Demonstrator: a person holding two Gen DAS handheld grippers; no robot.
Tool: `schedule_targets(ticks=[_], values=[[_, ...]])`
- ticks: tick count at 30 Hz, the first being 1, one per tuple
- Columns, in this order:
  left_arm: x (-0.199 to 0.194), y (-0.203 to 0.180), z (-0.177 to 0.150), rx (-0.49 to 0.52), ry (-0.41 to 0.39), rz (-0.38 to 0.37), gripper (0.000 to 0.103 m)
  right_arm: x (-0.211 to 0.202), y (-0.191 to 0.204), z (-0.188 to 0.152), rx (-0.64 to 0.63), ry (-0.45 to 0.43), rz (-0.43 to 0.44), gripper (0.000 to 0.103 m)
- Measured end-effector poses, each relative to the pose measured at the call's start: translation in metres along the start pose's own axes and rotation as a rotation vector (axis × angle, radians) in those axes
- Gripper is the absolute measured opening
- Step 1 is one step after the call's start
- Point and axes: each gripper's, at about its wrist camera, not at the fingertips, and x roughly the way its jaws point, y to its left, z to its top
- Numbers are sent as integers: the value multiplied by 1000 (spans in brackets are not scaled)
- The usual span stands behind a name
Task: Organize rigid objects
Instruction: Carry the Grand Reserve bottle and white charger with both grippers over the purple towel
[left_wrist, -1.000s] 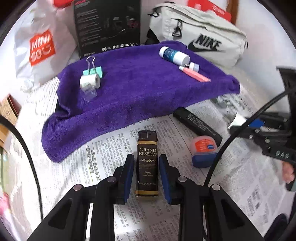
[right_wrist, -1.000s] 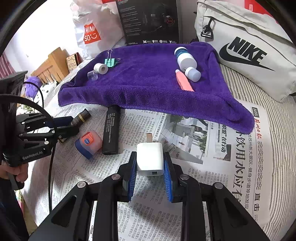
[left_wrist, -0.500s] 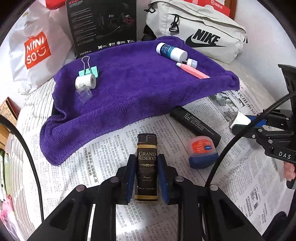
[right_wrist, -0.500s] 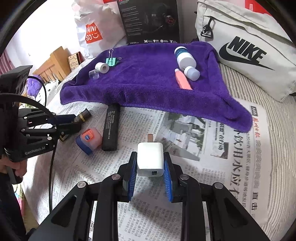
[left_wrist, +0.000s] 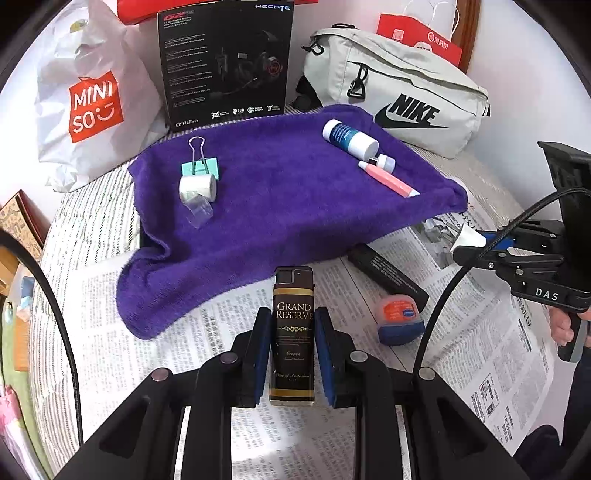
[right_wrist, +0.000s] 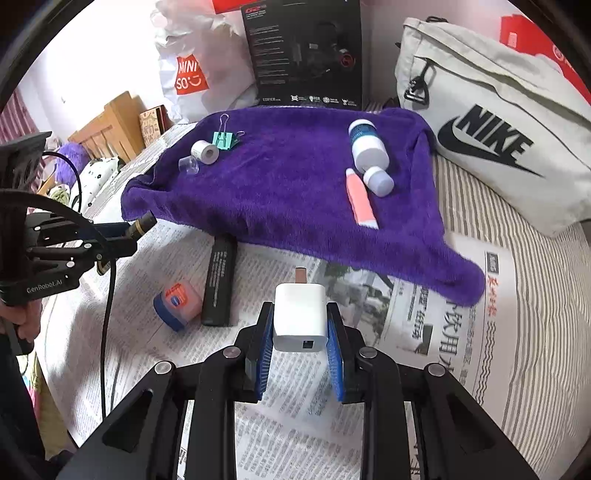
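Left gripper (left_wrist: 291, 354): blue pads clamped on brown lighter (left_wrist: 293, 332) (label "GRAND RESERVE"), cap projecting ahead of fingertips. Right gripper (right_wrist: 300, 341): pads closed on white charger (right_wrist: 300, 317), plug prong pointing forward. Beyond both fingertips: purple towel (right_wrist: 295, 192) on newspaper (right_wrist: 424, 325). Left of right fingers: black tube (right_wrist: 219, 280), small jar (right_wrist: 177, 301).

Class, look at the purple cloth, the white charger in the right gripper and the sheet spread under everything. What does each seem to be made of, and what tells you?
Purple cloth: soft pile fabric, probably a fleece or microfibre towel; fuzzy matt nap, limp draped edge.
White charger: smooth hard plastic, slight sheen, crisp rounded corners; metal prong at its far end.
Sheet: newspaper, thin matt paper with printed columns.
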Motion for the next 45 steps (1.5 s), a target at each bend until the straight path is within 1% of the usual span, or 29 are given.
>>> schedule_targets(ticks=[2,3,7,15,25,32,38,45], values=[[-2,5,4,-5,0,-7,23,-1,4,5,-15,-5,-2,27],[-5,7,6,-1,-5,0,23,-2,6,6,-21,-10,0,27],[-10,15,17,11,-15,9,23,-4,12,15,-33,-23,42,27],[-12,27,37,19,-41,16,23,6,16,34,-53,-19,46,27],[5,40,58,15,-33,25,23,11,8,52,-35,-29,51,27],[15,43,74,29,-31,11,23,15,3,71,-34,-47,32,27],[28,46,82,27,-19,0,23,28,-6,86,-12,-46,22,27],[44,48,88,37,3,-15,23,58,-13,94,-19,16,8,27]])
